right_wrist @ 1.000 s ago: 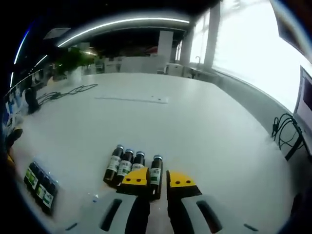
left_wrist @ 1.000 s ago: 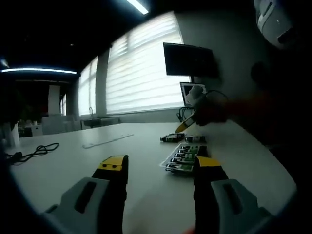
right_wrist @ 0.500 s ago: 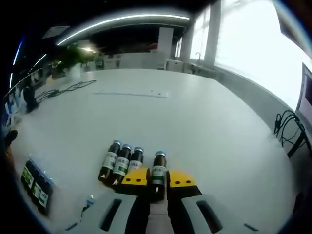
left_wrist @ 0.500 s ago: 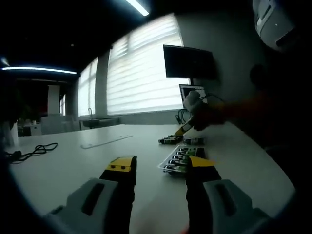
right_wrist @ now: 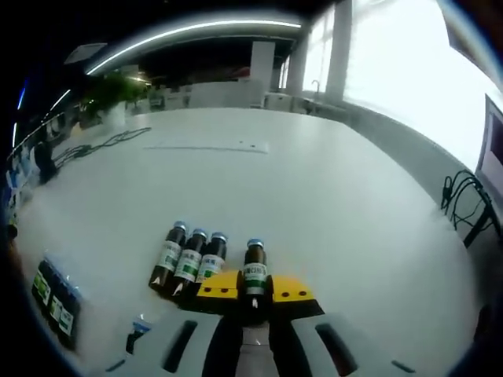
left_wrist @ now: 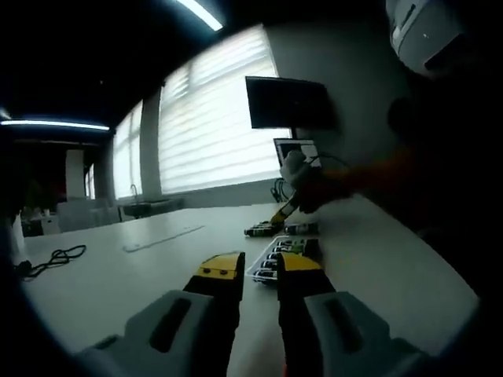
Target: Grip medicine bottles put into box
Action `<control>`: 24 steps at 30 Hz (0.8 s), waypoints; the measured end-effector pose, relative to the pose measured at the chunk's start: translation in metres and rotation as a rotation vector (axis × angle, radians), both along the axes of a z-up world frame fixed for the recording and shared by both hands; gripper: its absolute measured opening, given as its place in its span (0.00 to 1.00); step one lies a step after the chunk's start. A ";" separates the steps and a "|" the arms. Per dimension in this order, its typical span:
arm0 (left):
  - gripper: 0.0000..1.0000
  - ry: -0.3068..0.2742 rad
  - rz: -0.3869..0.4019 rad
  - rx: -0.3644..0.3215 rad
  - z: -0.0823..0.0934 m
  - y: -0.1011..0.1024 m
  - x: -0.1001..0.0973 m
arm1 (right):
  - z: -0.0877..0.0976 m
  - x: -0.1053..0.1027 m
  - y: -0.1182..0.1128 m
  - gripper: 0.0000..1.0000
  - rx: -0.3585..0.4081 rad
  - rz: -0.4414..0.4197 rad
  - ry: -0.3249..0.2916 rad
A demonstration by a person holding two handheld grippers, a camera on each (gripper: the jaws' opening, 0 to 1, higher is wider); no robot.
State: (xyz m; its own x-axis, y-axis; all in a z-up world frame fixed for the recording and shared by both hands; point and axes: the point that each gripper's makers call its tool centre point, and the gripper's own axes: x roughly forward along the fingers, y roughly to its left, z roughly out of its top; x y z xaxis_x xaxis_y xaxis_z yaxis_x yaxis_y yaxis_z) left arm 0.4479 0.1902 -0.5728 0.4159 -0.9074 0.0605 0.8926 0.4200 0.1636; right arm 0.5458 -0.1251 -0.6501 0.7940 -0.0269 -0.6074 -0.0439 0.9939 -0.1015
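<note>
Right gripper view: bottle in tool, cap pointing away.

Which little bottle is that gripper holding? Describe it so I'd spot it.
On the white table, find the right gripper. The held bottle sits between its yellow-tipped jaws, apart from the row of three bottles lying together beside it.

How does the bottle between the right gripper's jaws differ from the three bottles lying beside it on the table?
The gripped bottle sits between the jaws of the right gripper, which are closed on it; the three loose bottles have nothing holding them. The gripped bottle stands apart, while the three loose bottles lie packed side by side. It points straight along the jaws; they lie slanted to it. All are dark bottles with pale caps and white and green labels.
</note>
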 end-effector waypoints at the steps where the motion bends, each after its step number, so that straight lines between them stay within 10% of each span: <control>1: 0.11 -0.002 0.000 0.001 0.000 0.000 0.001 | 0.002 0.001 -0.001 0.08 0.000 -0.004 -0.011; 12: 0.41 0.105 0.087 -0.030 -0.005 0.011 0.019 | 0.041 -0.011 0.010 0.08 0.025 -0.020 -0.100; 24: 0.49 0.125 0.052 0.026 -0.019 0.003 0.004 | 0.066 -0.052 0.028 0.08 0.077 -0.011 -0.135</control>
State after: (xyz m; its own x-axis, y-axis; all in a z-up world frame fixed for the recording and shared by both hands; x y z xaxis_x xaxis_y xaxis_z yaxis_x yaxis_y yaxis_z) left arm 0.4522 0.1937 -0.5915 0.4654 -0.8849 -0.0181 0.8838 0.4635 0.0638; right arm 0.4940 -0.0967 -0.5843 0.8683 0.0065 -0.4961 -0.0241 0.9993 -0.0291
